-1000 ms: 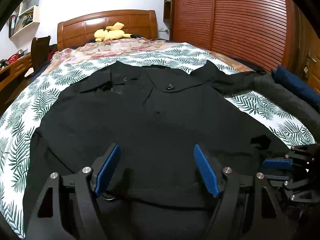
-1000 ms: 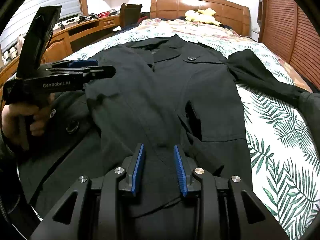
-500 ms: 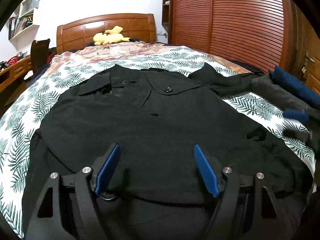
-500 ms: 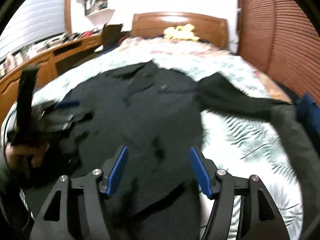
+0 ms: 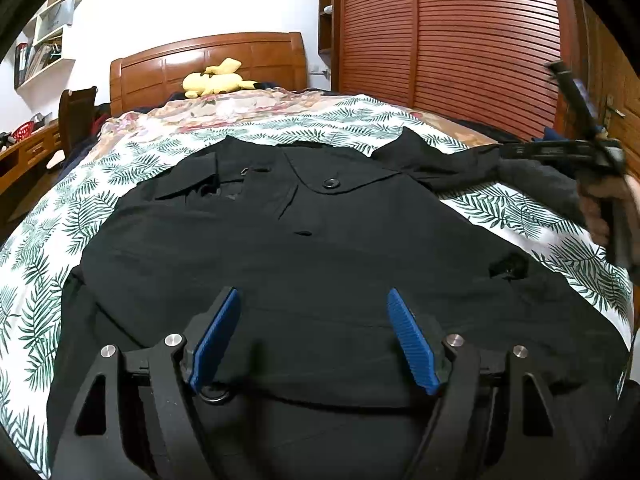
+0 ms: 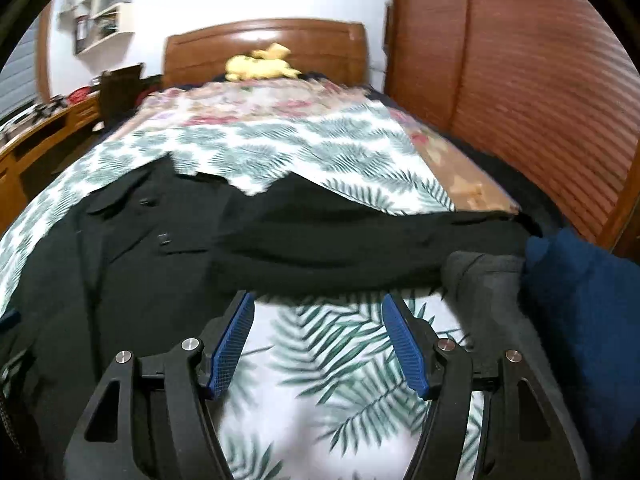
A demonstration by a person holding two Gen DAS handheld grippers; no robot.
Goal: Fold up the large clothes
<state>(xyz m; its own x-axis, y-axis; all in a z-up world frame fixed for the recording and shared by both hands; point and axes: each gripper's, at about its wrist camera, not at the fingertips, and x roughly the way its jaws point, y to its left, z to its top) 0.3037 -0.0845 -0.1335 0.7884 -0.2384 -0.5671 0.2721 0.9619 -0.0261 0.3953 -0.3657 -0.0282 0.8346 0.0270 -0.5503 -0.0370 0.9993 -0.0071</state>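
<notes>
— Where's the coat?

— The black coat (image 5: pixel 304 264) lies flat on the bed (image 6: pixel 320 152) under my left gripper (image 5: pixel 314 336), jaws spread. Its sleeve (image 6: pixel 360 248) stretches just ahead of my right gripper (image 6: pixel 318 340), also spread, holding nothing.

— Which step?

— Sleeve fold, I'd say. Next: pinch that sleeve, carry it across.
</notes>
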